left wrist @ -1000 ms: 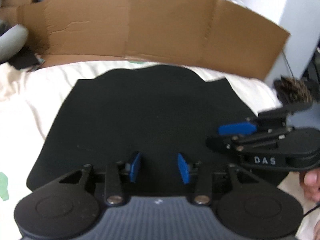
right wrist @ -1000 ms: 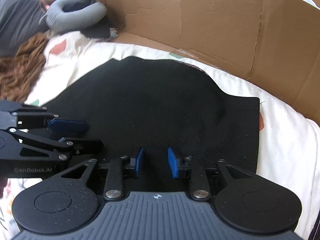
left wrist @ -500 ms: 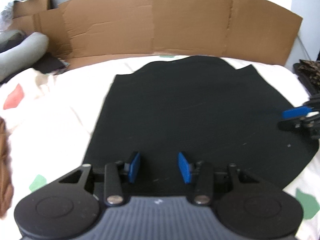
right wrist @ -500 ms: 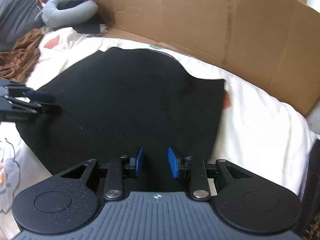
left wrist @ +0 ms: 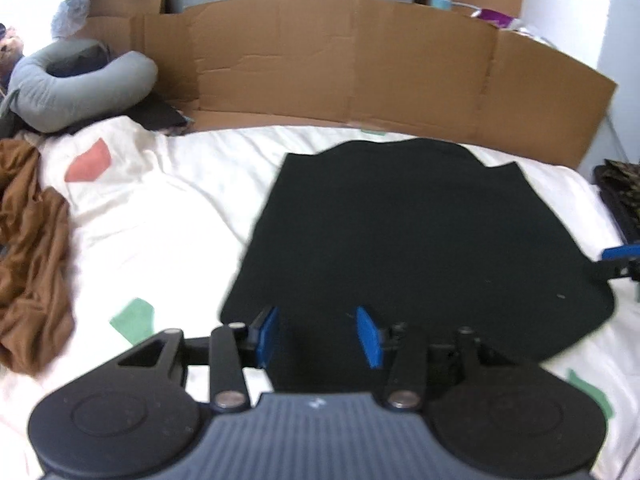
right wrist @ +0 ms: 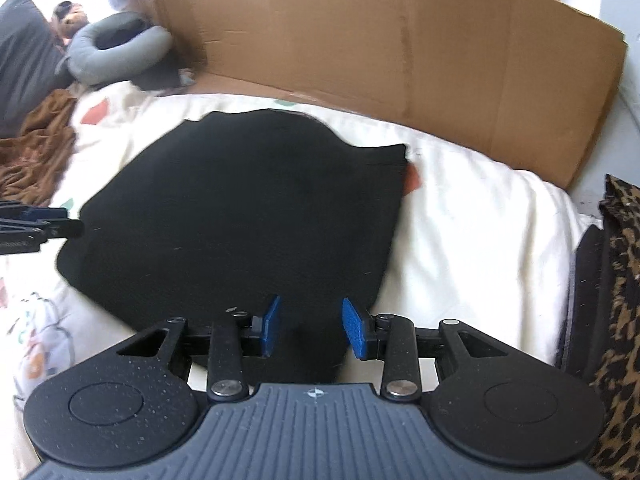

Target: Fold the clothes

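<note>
The black garment [left wrist: 420, 240] lay flat on the bed [left wrist: 180, 208], in front of the cardboard [left wrist: 340, 68] that stood along the far side. The left claw [left wrist: 318, 334] hung over its near left edge, jaws partly apart with cloth showing between the pads but not pinched. The right claw [right wrist: 310, 330] hung over the near right part, and its jaws had just been opening, nothing clamped between them either.

The step in hand looked like setting up the next fold, both claws spread toward opposite sides of the garment. To do it well, each claw should come down on the near hem close to a corner, take only the top layers that belong to the fold, and close firmly before lifting. Both should then rise together and carry the edge evenly toward the far side, so the crease runs straight and the cloth does not drag on the sheet.

The garment was wider near the claws and narrower toward the cardboard, its rounded far edge pointing that way. Its long axis seemed to run from the claws to the cardboard, though the fisheye made this hard to tell.
</note>
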